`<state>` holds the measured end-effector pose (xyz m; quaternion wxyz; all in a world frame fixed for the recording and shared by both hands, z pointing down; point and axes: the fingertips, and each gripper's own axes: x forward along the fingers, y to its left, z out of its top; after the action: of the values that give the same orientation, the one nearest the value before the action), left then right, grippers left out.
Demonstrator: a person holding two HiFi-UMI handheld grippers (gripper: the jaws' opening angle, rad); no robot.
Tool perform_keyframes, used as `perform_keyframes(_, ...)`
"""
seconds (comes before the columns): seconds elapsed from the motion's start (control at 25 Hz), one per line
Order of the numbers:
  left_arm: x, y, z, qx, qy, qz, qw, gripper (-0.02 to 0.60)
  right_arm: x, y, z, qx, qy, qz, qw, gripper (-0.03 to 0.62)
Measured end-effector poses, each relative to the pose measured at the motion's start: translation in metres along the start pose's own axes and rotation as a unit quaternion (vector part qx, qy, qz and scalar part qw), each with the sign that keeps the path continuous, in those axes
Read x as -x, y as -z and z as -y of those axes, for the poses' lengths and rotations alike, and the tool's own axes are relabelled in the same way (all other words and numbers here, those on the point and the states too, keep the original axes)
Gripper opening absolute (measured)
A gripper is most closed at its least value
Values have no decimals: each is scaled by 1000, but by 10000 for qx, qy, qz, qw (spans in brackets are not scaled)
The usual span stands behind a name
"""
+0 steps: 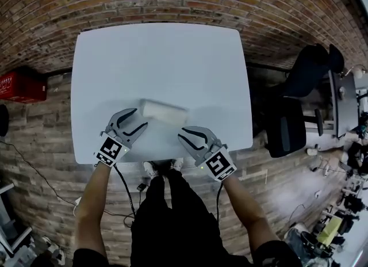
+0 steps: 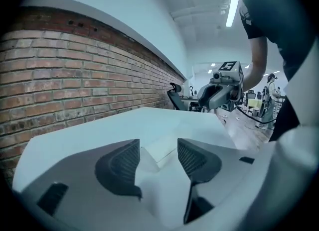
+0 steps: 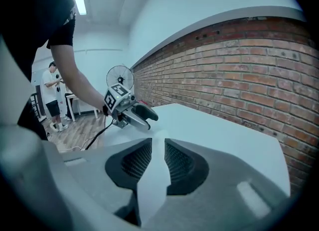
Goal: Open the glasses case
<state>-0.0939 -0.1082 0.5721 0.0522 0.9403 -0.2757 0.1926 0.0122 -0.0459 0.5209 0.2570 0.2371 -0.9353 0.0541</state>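
Here: glasses case point(image 1: 165, 111) just ahead, between left tool point(image 1: 140, 118) and right tool point(image 1: 181, 134).

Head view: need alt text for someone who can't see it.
A white glasses case lies near the front of a white table, with the left gripper and right gripper close on either side of it, jaws apart, holding nothing. The person's arms and dark trousers show below.

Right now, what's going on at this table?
A person holds a claw in each hand over a white table. A white glasses case lies on it and looks shut. The left claw is at the case's left end, jaws apart. The right claw is near its right end, jaws slightly apart. Neither grips the case yet.
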Motion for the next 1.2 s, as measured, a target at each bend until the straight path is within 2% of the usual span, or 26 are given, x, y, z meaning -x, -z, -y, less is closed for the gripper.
perform_keyframes(0.16, -24, 12, -3, -302, 600, -361, 9971, 280, -13, 15, -1, 98, -81, -120, 9998, 88)
perform_keyframes(0.32, -45, 21, -4, -644, 1148, -718, 9887, 334, -24, 23, 1, 280, -112, -201, 9993, 120)
perform_keyframes(0.4, -52, 21, -4, -951, 1370, -891, 9820, 342, -28, 28, 2, 470, -140, -297, 9984, 143)
perform_keyframes(0.48, -58, 23, -1, -1244, 1707, -1083, 9714, 344, -31, 33, 6, 638, -162, -396, 9970, 163)
perform_keyframes(0.6, -59, 30, 4, -1465, 2113, -1391, 9563, 344, -34, 41, 14, 887, -170, -542, 9944, 183)
perform_keyframes(0.72, -60, 30, 6, -1503, 2230, -1411, 9528, 344, -37, 49, 23, 1143, -186, -673, 9910, 192)
perform_keyframes(0.88, -64, 34, 5, -1577, 2238, -1634, 9478, 344, -45, 56, 25, 1478, -294, -818, 9852, 212)
perform_keyframes(1.08, -64, 34, 9, -1562, 2124, -1763, 9484, 329, -54, 68, 23, 1772, -427, -978, 9784, 235)
perform_keyframes(1.12, -63, 35, 10, -1550, 2079, -1780, 9493, 302, -55, 69, 23, 1819, -424, -993, 9774, 235)
perform_keyframes(1.2, -59, 36, 11, -1492, 1950, -1766, 9532, 301, -57, 69, 24, 1899, -435, -999, 9757, 235)
